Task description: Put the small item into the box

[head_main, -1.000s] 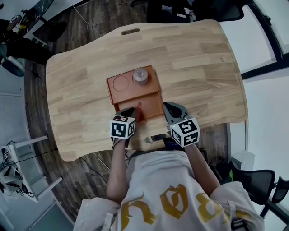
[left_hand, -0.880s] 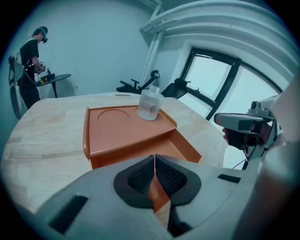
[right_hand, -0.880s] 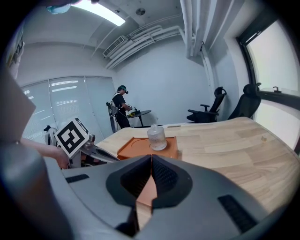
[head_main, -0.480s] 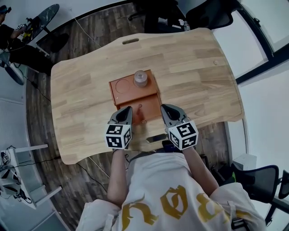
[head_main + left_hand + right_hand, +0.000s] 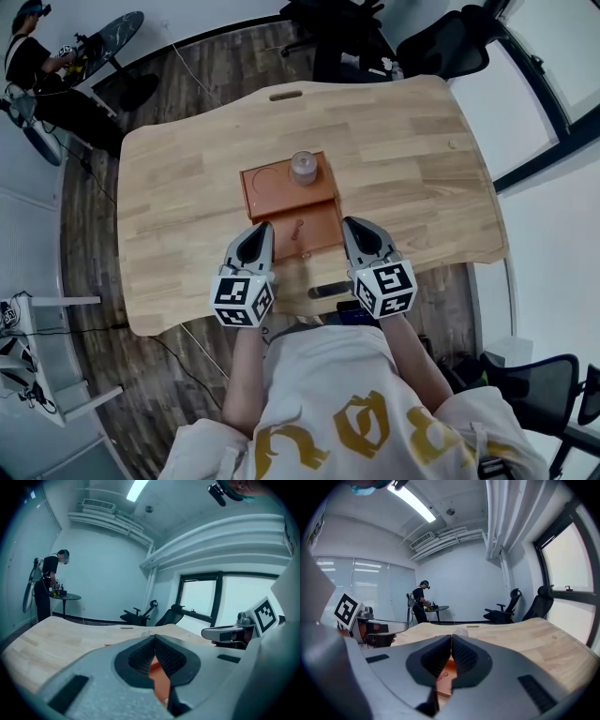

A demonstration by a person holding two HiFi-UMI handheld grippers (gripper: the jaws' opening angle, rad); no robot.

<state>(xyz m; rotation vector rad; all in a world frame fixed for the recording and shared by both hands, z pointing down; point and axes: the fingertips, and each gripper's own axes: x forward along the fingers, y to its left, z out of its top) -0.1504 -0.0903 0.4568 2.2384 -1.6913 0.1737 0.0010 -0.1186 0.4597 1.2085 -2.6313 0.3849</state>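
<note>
1. The left gripper [image 5: 262,231] has drawn back off the orange box [image 5: 281,195], jaws pressed together, empty.
2. The small item [image 5: 297,227] lies on the box's near section, between the grippers.
3. The right gripper [image 5: 351,227], jaws likewise together and empty, flanks the box's right corner.

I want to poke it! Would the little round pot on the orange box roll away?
Probably not: the pot stands upright on the orange box, so it would likely slide or tip first. It looks small, so probably light. On its side, it might roll.
</note>
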